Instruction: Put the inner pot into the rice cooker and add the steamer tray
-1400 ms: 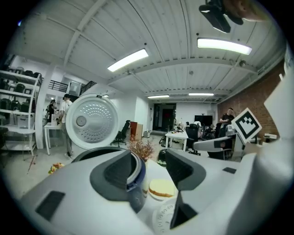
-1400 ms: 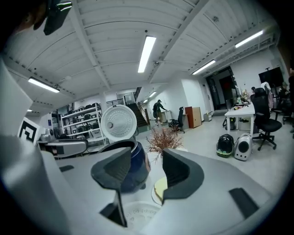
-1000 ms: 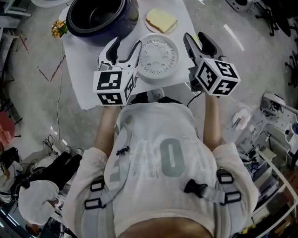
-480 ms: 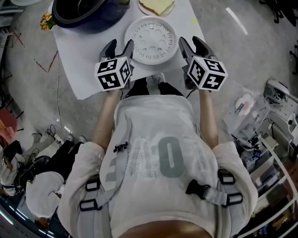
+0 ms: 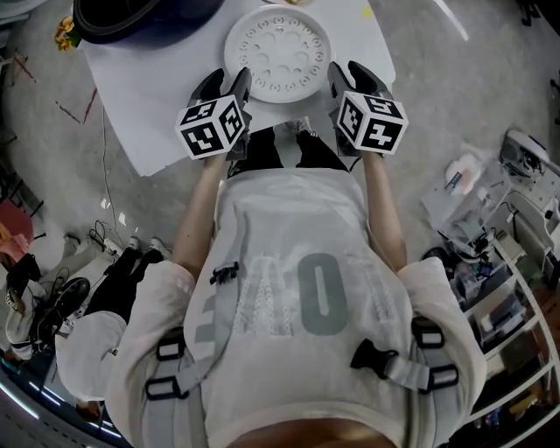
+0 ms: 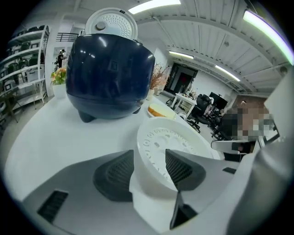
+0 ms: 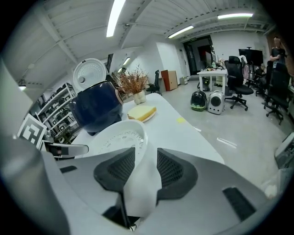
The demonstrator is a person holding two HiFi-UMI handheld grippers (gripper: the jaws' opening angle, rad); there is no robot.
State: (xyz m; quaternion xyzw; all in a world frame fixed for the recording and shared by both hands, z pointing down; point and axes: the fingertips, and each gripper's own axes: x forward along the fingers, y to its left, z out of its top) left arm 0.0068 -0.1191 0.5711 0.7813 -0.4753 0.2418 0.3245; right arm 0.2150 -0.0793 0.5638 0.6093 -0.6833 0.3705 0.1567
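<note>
Head view: the tray (image 5: 278, 51) sits flat close to the worktop's (image 5: 157, 96) near edge. The left claw (image 5: 225, 80) and right claw (image 5: 348, 72) flank it on opposite sides. The cooker (image 5: 114, 17) is well apart, off toward the far left corner.

Left gripper view: the jaws straddle the tray's upright wall, one pad outside and one inside. They've closed a touch, but they look slack, not yet pinching. The cooker stands beyond with its lid up.

Right gripper view: the jaws have just been closing. The wall now fills the gap, and both pads seem pressed on it.

The tray looks like thin, stiff plastic, so I'd judge it light, smooth and a bit slippery. The rim wall, gripped on opposite sides, is the sensible hold. A lift on the right side alone would likely tip it.
</note>
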